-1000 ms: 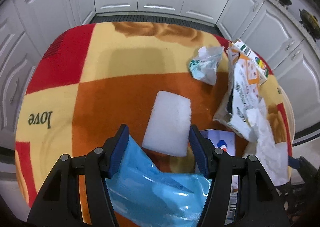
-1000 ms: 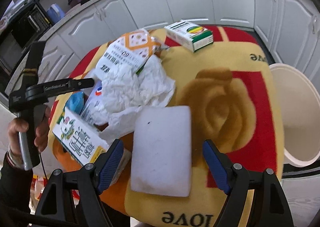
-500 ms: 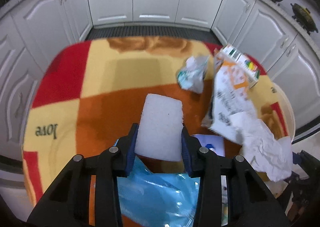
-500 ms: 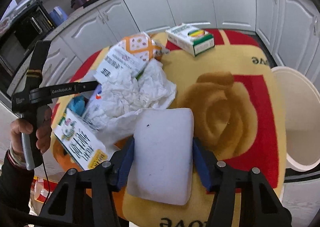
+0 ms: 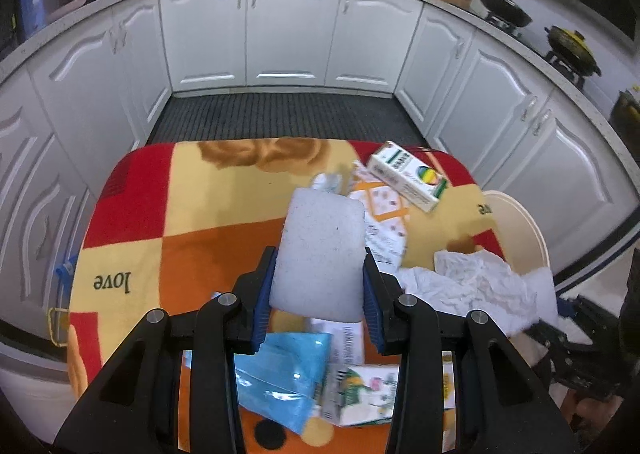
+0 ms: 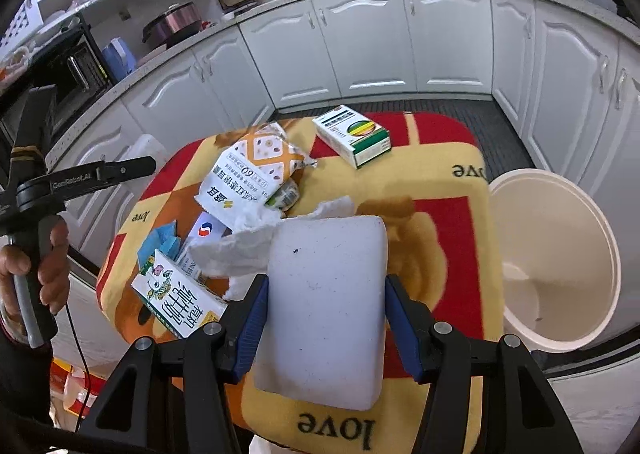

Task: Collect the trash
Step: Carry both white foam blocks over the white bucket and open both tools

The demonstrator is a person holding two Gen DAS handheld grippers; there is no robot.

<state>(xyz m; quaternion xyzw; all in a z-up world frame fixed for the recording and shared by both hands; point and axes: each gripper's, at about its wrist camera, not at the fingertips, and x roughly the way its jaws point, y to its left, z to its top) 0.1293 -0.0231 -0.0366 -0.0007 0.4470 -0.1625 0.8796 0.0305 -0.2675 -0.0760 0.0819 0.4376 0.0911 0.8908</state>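
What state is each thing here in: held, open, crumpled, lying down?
Left hand-held gripper: jaws just closed, shut on first foam block.
Right hand-held gripper: jaws just closed, shut on second foam block.
White bin: open, no lid.
Tissue: crumpled.
Green-striped box: closed, lying flat.
Orange-patterned packet: lying flat.

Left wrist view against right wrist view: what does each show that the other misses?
Left wrist only: the left tool, jaws just closed in, clamping a white foam block; a yellow pot. Right wrist only: the right tool, likewise just closed in, clamping a second foam block; a hand on the left tool's handle; the bin and its inside. Both: the green-striped box, crumpled tissue, the love cloth.
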